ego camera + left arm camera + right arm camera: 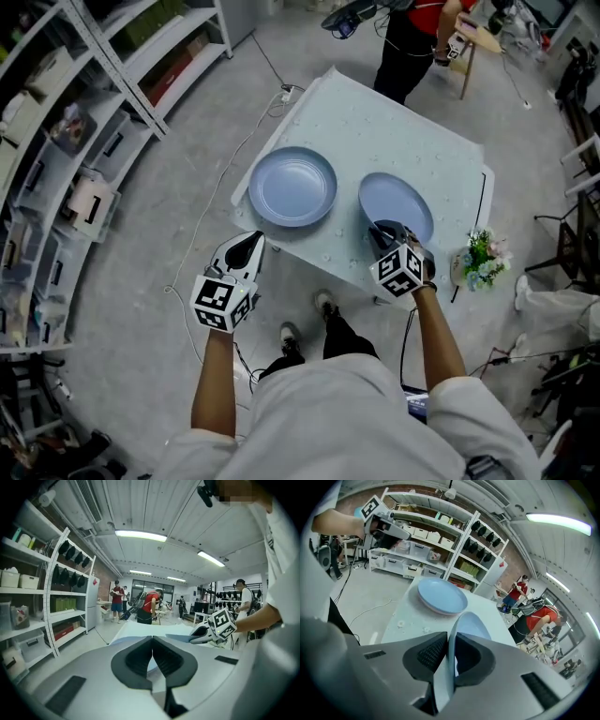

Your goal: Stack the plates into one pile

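Note:
Two blue plates lie side by side on the pale table [394, 131]. The left plate [292, 186] [442, 596] rests flat and free. The right plate [405, 202] [474, 626] has its near rim pinched between the pads of my right gripper [386, 232] [449, 654], which is shut on it; the plate looks tilted in the right gripper view. My left gripper [246, 251] [152, 656] hangs off the table's near left edge, shut with nothing in it. From the left gripper view the right gripper [206, 632] and the held plate's edge [180, 638] show at the right.
Storage shelves [84, 112] line the left side, with a cable [272, 94] on the floor by the table's far corner. A bunch of flowers [483, 258] sits off the table's right edge. A person in red [417, 37] stands beyond the far side.

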Demonstrator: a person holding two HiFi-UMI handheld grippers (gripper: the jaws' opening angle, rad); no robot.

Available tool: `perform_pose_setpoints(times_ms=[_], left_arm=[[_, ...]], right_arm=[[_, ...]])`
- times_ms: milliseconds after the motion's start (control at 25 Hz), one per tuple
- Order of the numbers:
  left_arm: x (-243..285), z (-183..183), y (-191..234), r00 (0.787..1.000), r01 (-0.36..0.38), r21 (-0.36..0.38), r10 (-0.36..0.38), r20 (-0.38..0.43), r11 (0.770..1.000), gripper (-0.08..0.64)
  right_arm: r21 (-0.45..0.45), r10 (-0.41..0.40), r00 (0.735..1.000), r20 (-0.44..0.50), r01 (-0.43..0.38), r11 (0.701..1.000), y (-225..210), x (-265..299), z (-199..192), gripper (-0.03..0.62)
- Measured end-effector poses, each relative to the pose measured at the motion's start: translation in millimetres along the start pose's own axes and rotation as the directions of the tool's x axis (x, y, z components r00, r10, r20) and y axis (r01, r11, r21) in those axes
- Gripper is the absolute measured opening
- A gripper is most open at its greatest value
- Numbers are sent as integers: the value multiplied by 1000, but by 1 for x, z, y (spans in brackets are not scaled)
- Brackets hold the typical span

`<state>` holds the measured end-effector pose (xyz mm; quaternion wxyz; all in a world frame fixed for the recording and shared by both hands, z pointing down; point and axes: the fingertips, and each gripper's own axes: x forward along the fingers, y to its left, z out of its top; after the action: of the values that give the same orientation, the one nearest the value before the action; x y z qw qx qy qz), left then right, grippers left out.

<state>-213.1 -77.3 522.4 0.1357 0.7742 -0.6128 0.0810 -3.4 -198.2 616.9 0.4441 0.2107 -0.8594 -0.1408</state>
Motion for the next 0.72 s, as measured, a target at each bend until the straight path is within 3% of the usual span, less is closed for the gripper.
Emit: perform_pose_setpoints(times_ms=[200,360,560,720], left_arm=[[16,34,7,997,-70,31,69,39,997,19],[5,45,24,988,-152,29,151,39,988,18],[-16,45,27,965,-262,22,261,9,965,20],[-41,27,44,928,-373,-9,373,-21,928,19]], right_arm=[[-101,16,994,108,-5,995,-41,7,50,57],[-204,89,977,194,-49,978,-39,24,111,58],[-357,218,946,240,-123,926,-19,46,159,61],[-447,348,909,230,-219,867,24,72,179,63]])
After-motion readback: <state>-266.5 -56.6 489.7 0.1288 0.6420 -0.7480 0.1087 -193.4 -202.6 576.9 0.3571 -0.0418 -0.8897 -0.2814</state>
